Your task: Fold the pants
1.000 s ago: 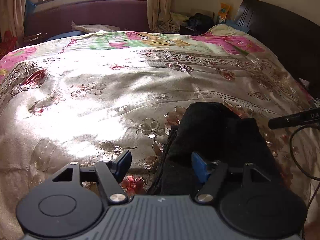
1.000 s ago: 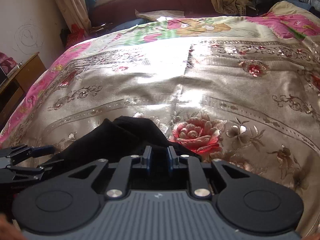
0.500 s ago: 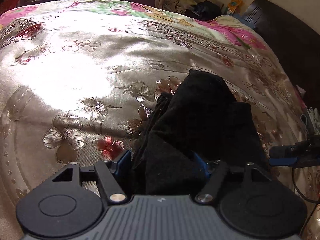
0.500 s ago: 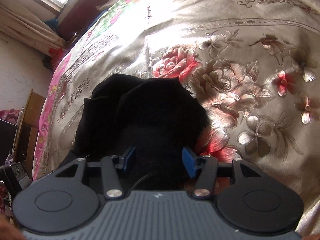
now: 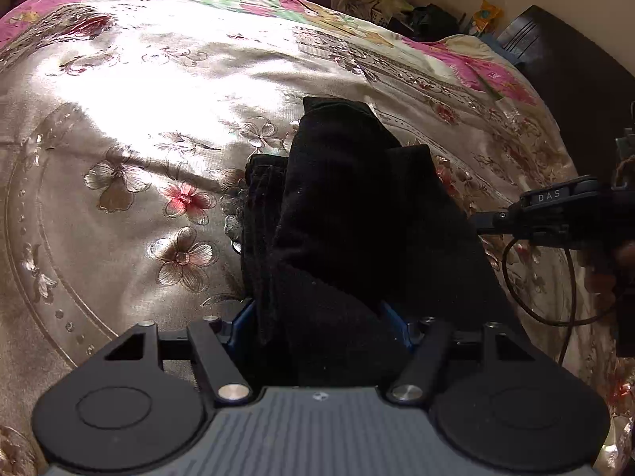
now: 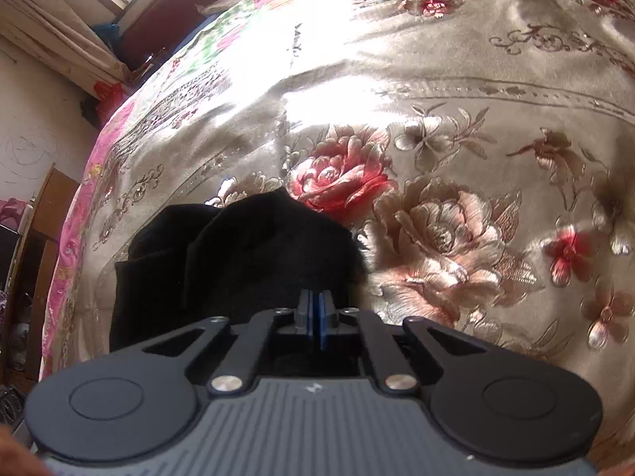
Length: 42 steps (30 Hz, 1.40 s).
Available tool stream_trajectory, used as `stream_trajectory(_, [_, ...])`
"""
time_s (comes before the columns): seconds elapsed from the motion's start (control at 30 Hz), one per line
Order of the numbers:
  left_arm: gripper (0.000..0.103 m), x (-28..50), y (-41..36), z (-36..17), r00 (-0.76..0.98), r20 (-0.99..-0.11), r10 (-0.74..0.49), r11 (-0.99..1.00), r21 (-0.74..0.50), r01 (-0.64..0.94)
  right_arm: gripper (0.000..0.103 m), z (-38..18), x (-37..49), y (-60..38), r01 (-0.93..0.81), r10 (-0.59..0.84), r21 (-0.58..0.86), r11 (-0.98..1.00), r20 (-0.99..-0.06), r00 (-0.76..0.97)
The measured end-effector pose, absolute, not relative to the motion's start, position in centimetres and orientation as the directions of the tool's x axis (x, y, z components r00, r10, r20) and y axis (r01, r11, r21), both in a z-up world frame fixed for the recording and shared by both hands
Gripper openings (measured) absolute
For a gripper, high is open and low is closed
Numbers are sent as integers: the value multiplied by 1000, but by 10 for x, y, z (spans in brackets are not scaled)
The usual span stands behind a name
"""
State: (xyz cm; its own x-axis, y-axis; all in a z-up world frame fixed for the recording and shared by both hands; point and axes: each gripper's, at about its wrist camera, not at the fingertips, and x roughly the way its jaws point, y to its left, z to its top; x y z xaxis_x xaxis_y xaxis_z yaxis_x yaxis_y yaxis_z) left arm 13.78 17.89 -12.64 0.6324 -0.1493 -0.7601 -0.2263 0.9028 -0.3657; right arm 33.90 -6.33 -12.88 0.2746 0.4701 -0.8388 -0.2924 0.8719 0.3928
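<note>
The black pants (image 5: pixel 357 214) lie bunched near the bed (image 5: pixel 119 127) edge, soft and floppy, with the left gripper (image 5: pixel 321 325) wide around them and the right gripper (image 6: pixel 314 317) closed tight, so grab a thick edge.

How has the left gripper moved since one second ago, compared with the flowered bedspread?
Yes. The left gripper came forward over the bedspread; the black pants now lie between its open fingers.
</note>
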Motion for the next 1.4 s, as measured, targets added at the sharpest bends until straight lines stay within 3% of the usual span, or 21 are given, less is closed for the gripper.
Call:
stream_trajectory(0.27, [79,117,155,-108,615,-785,-68,888,-329,-322,9,-87,287,-62,-429,460,319,845,-843,279])
stream_trajectory(0.57, [79,97,113,-43,564,-812,147,908,-116,-403,9,-60,220,-70,-515,533,411,752,-839,109])
stream_trajectory(0.73, [82,78,88,-2,587,-772,246,885,-68,-460,9,-22,197,-74,-570,578,425,703,-808,110])
stream_trajectory(0.87, [97,63,78,31,605,-725,330,870,-15,-493,10,9,183,-73,-601,609,425,677,-782,133])
stream_trajectory(1.0, [103,41,79,61,670,-653,354,878,-14,-478,10,31,164,-65,-611,621,408,678,-763,180])
stream_trajectory(1.23, [103,-13,82,102,753,-529,393,876,-35,-482,10,58,121,-53,-631,618,369,683,-751,230])
stream_trajectory(1.4, [103,-9,94,90,736,-553,390,879,-14,-477,11,64,102,-51,-614,579,316,723,-761,292])
